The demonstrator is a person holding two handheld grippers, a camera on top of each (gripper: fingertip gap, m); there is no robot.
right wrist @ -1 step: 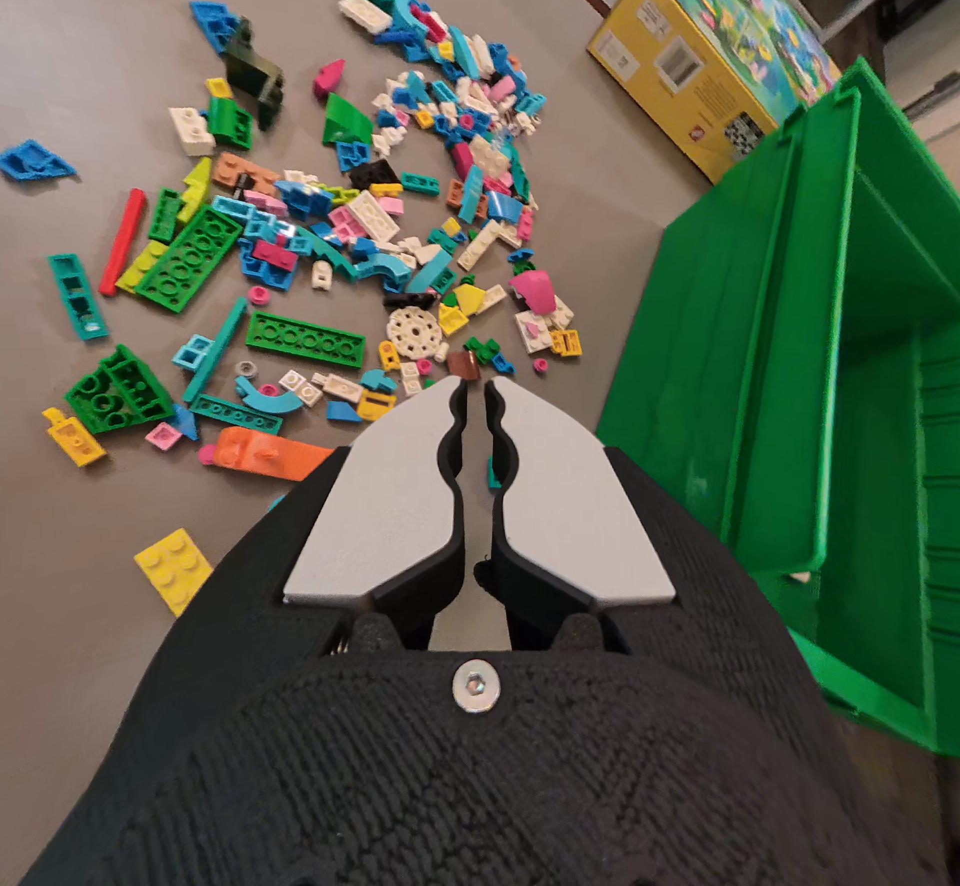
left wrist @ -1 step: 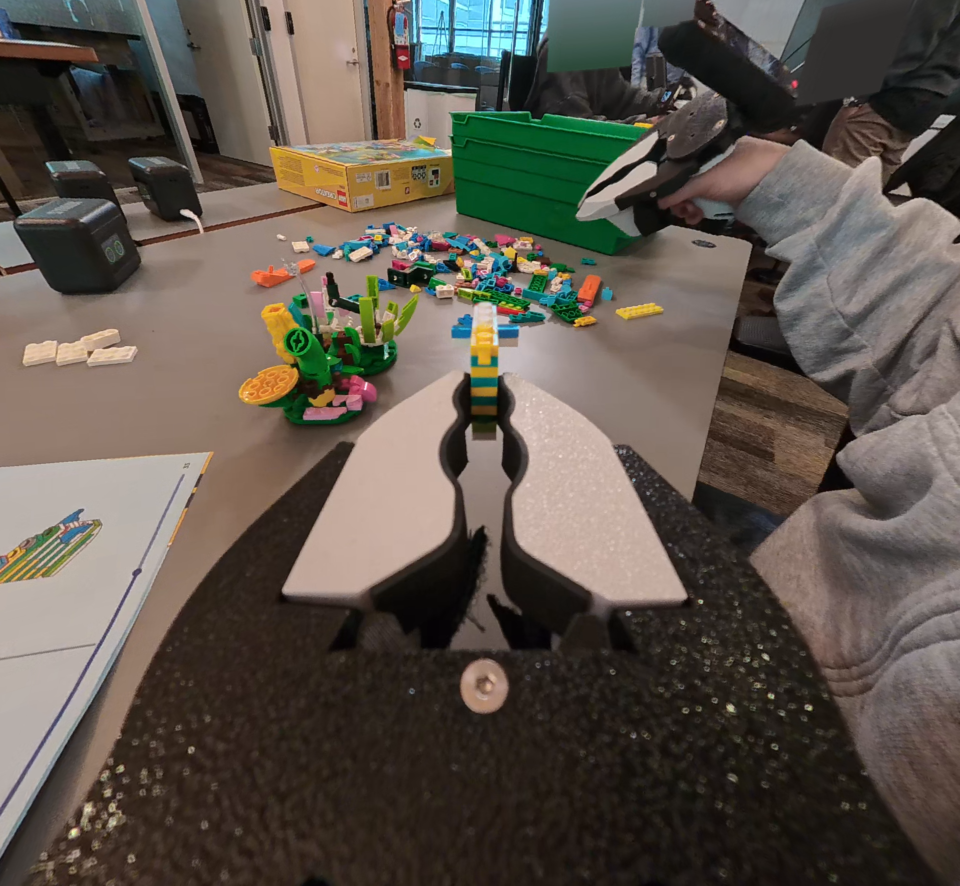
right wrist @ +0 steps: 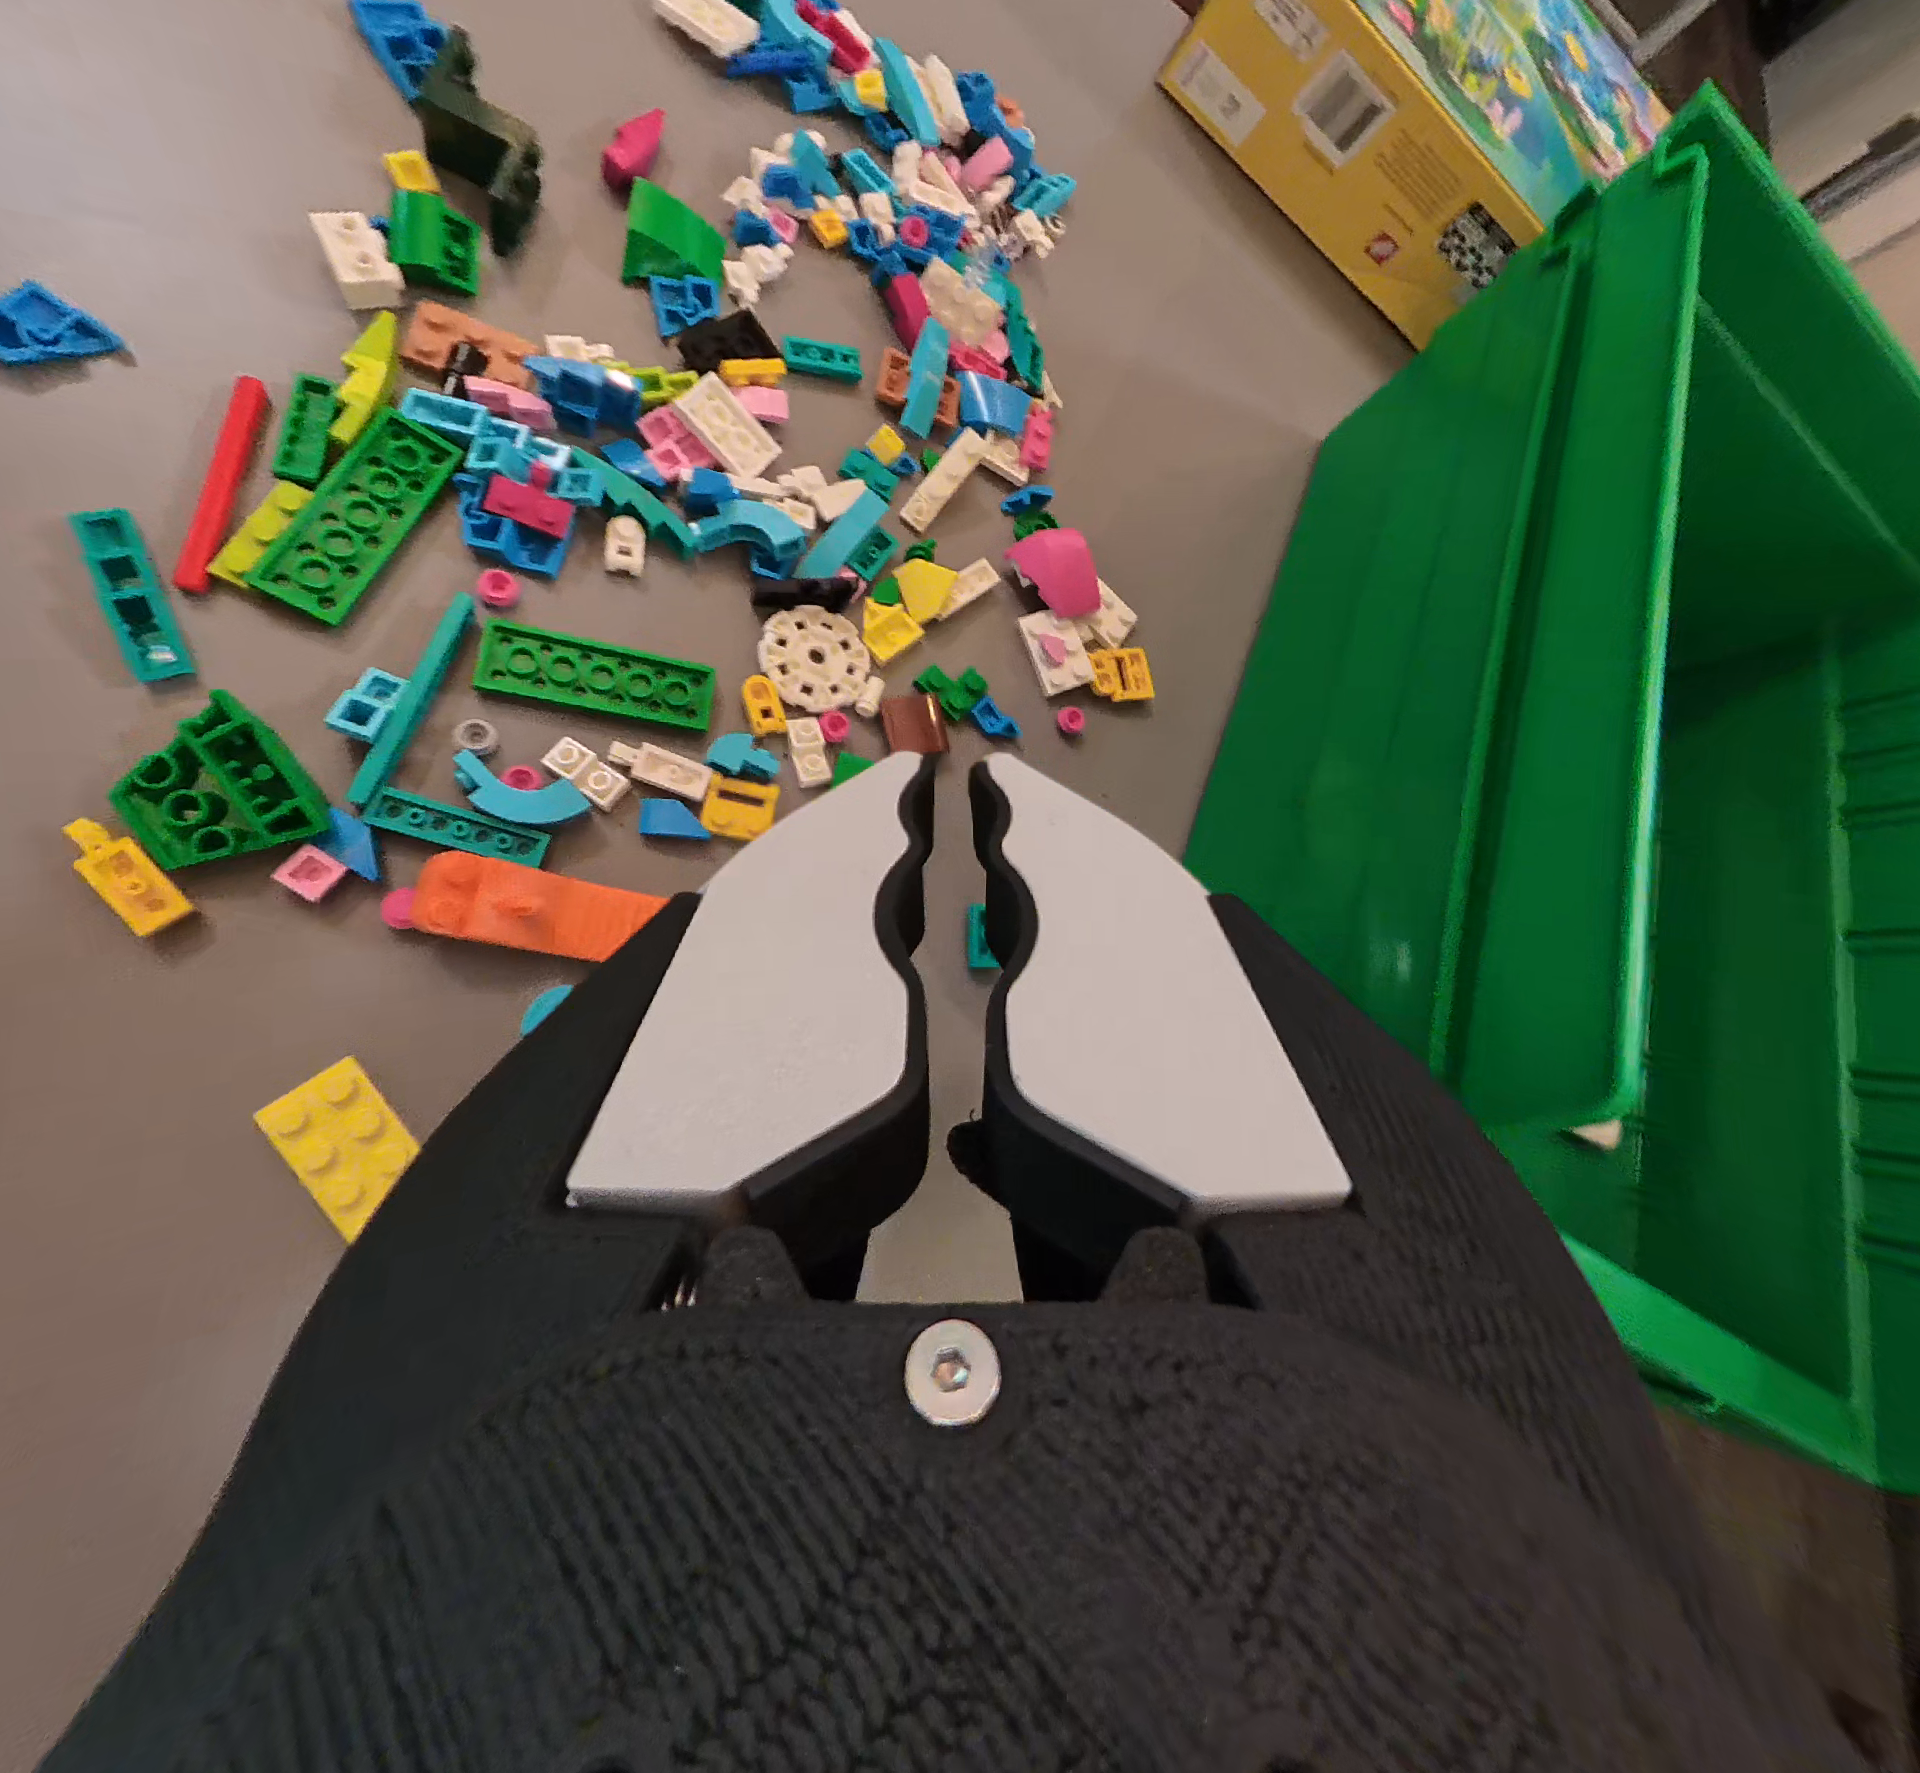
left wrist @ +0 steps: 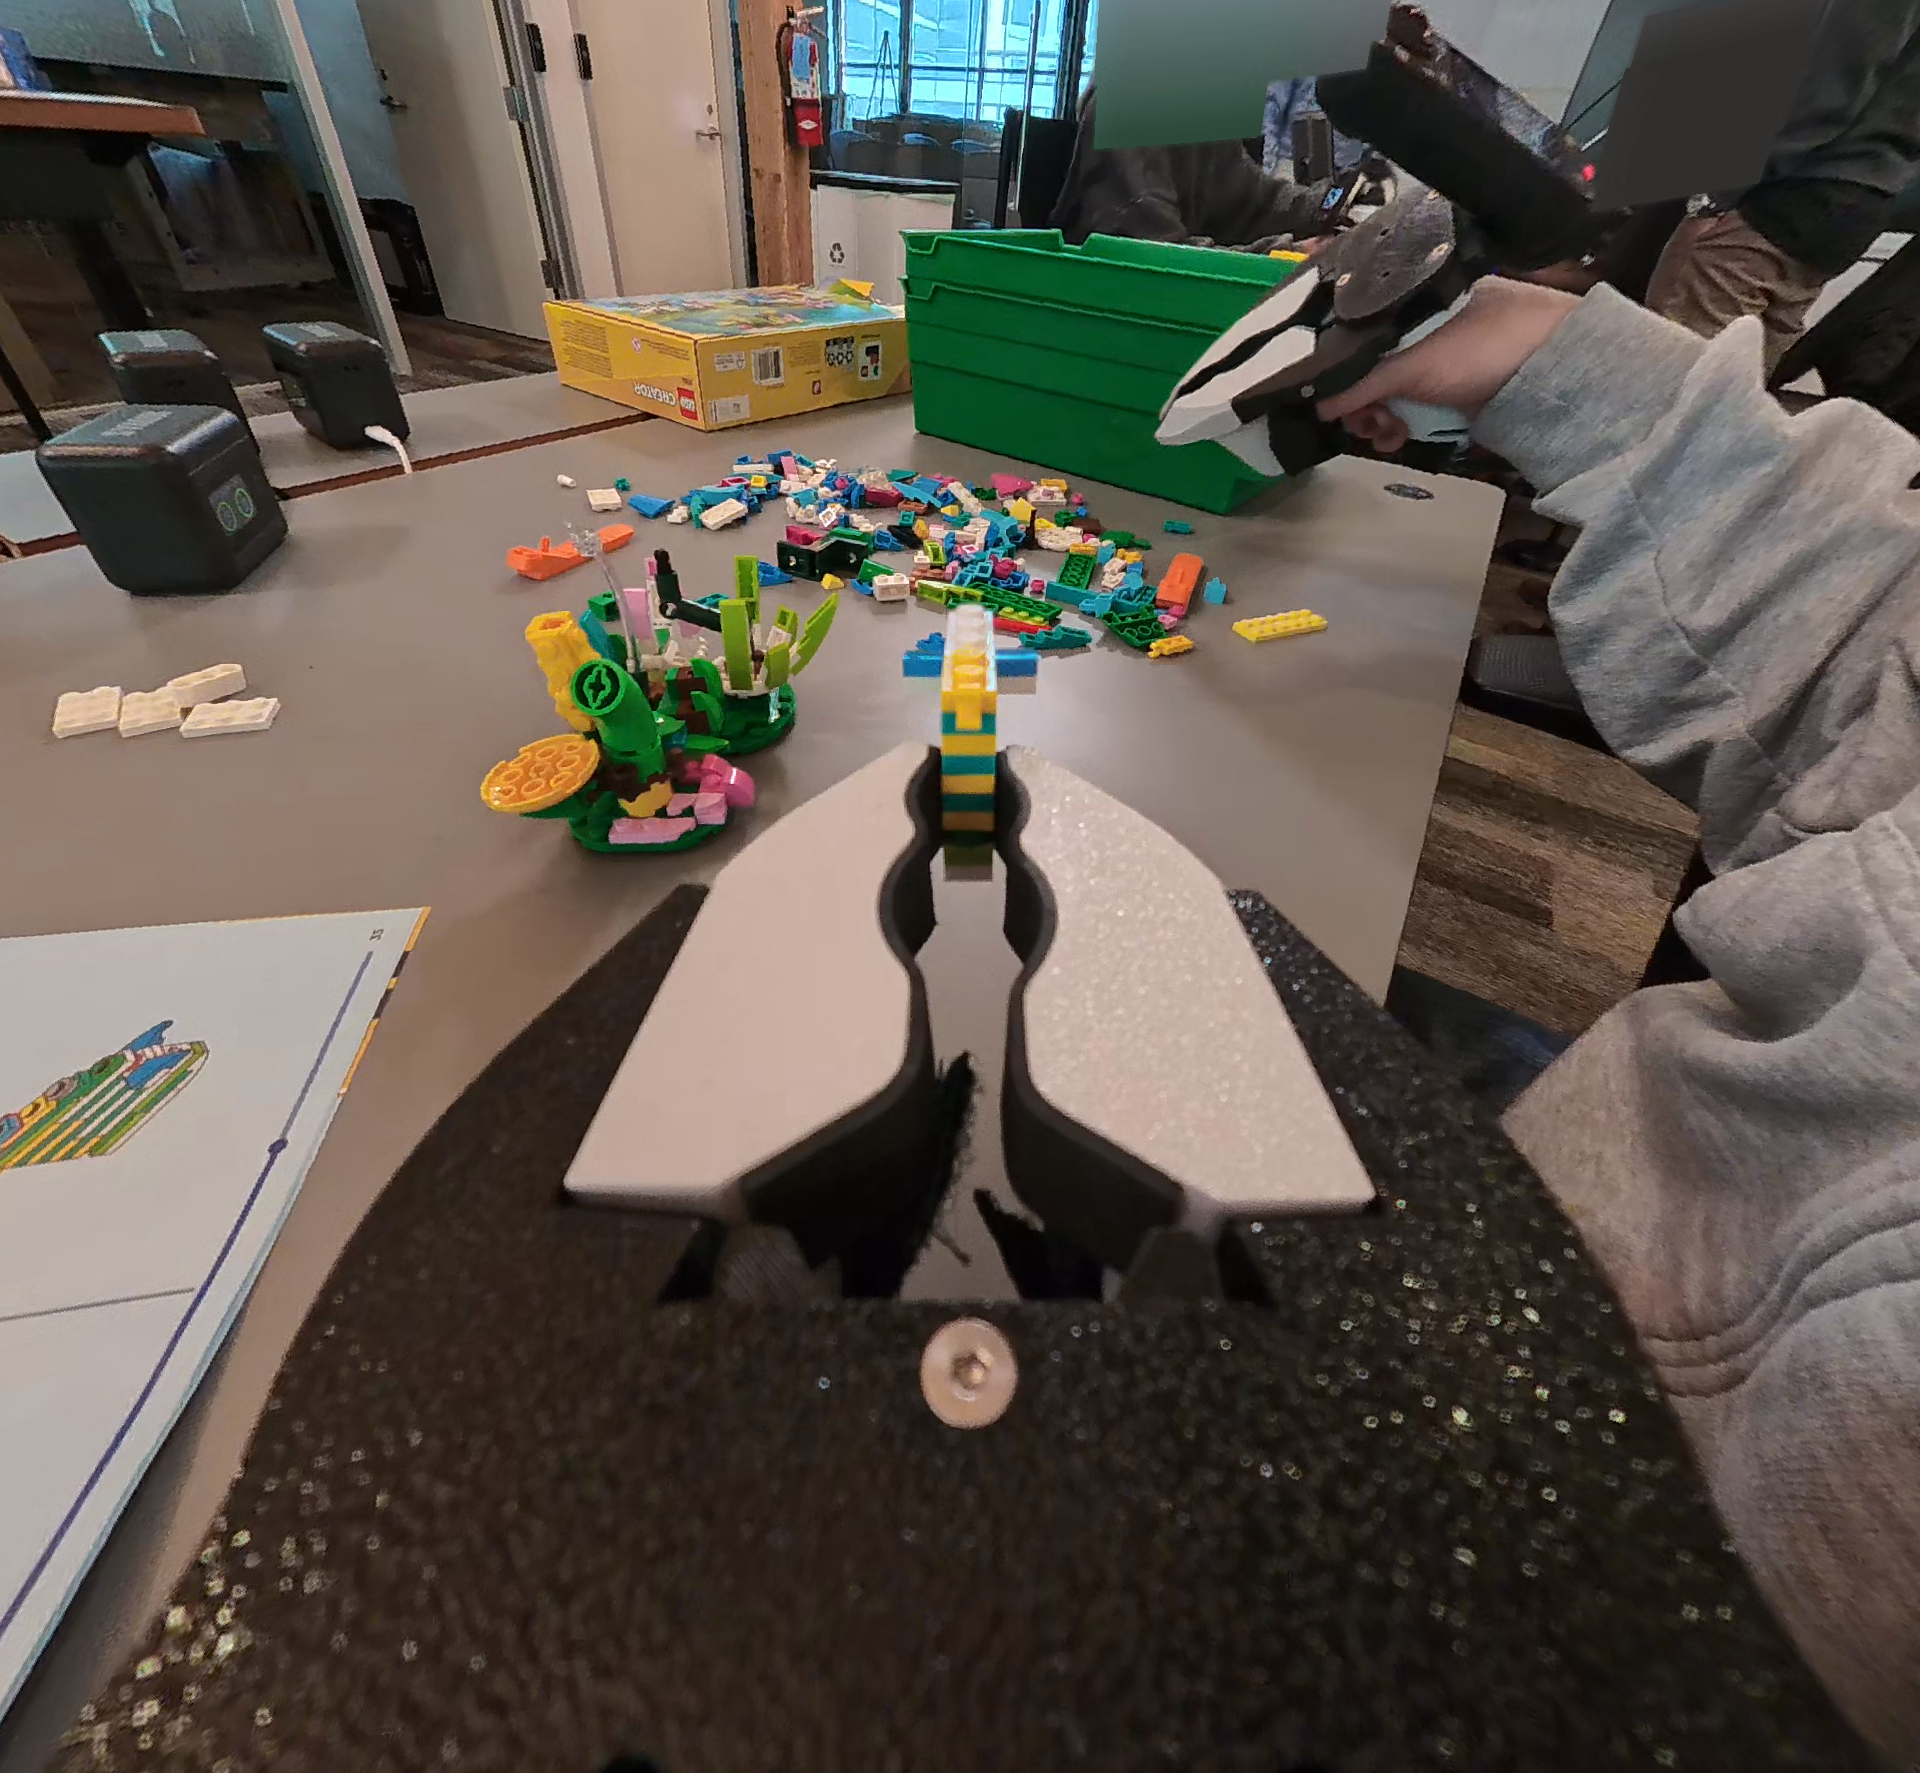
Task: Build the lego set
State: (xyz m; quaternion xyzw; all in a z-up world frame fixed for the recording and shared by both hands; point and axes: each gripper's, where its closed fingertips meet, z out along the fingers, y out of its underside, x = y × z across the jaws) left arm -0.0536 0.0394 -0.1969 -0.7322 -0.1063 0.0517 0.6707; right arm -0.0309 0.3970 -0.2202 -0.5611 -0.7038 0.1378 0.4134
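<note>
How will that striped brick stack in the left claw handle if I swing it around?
Probably stiff and light: the striped brick stack is small plastic plates pressed together. The left claw pinches only its lower end, so the long free top could lever loose. A bump might pop off its blue cross plate.

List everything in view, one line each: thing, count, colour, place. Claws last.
table: one, grey-brown, under everything.
loose bricks: a large pile, mixed colours, mid-table beside the bin.
bin: one stack, green, far right of the table.
box: one, yellow, far table edge left of the bin.
plant model: one, mostly green with yellow and pink, left of centre.
white bricks: a small group, far left.
booklet: one, white, near-left corner.
black cubes: three, far left.
left claw: closed on a striped brick stack, yellow, teal and blue.
right claw: narrow gap, holding nothing, above the pile; grey sleeve behind it.
</note>
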